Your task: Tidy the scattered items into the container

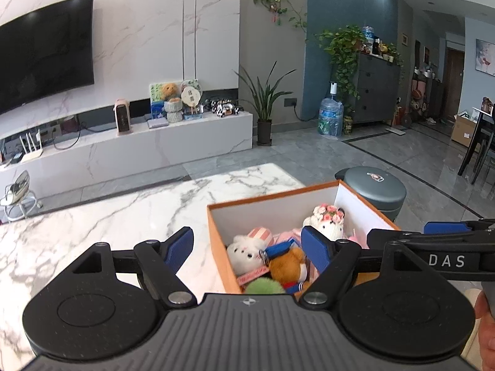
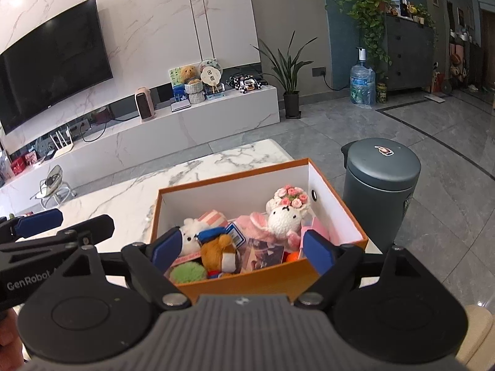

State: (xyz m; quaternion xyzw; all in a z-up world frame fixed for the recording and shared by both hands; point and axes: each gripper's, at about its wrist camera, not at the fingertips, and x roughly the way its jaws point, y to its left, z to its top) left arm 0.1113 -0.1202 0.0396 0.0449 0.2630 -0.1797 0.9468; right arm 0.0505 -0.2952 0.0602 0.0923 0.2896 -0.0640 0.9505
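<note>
Both the left gripper (image 1: 247, 247) and right gripper (image 2: 243, 249) are held open and empty above the filled orange box (image 2: 278, 275); fingers should be kept clear of its rim.

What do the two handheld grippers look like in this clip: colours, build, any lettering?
Both match: the left gripper and right gripper have a ribbed grey body, two round black discs, black linkage arms with silver pivot bolts, and blue ribbed pads on the jaws. Seen from the other camera, the right one's side reads "DAS" and the left one's reads "GenRobot". No cables or sleeves show.
</note>
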